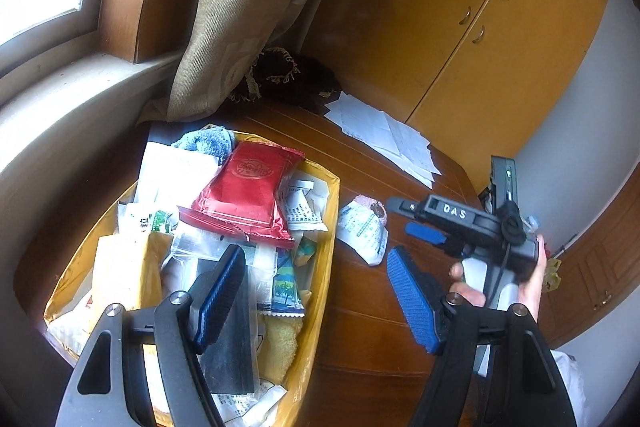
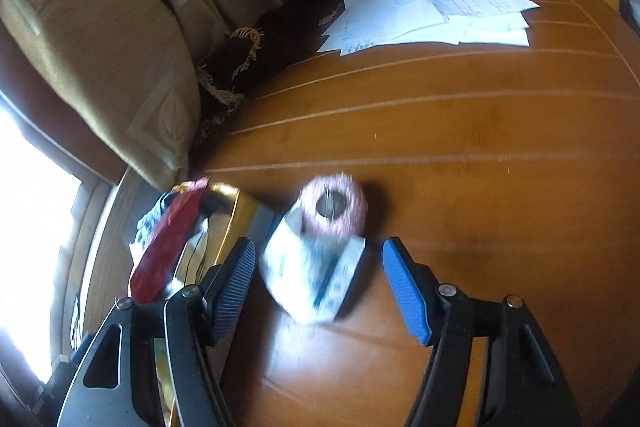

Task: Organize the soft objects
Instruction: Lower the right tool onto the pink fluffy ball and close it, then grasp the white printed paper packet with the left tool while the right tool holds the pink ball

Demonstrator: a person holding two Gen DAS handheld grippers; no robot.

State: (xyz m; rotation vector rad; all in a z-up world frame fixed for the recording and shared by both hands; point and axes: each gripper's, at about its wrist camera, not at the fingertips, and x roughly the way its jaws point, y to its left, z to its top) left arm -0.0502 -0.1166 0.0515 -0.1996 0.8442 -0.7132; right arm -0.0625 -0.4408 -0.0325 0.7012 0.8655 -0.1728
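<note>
Worktop (image 2: 460, 131) of brown wood w/ pale inlay lines carries a yellow bag (image 1: 320, 291) stuffed w/ packets & cloths: red foil packet (image 1: 244, 195) on top, blue towel (image 1: 208, 141) at the far end, yellow cloth (image 1: 280, 343) near the near end. Just right of the bag, apart from it, lies a pink roll in a white printed wrapper (image 2: 316, 247), blurred in the right wrist view. Left gripper (image 1: 316, 299) hangs over the bag's right edge, fingers wide, nothing between them. Right gripper (image 2: 318, 287) is held by a person's hand (image 1: 532, 279); its fingers (image 2: 404, 291) stand wide, either side of the roll, not touching it. White papers (image 2: 432, 7) lie at the worktop's far side, beside a dark fringed cloth (image 2: 256, 47) & a beige curtain (image 1: 248, 7).
</note>
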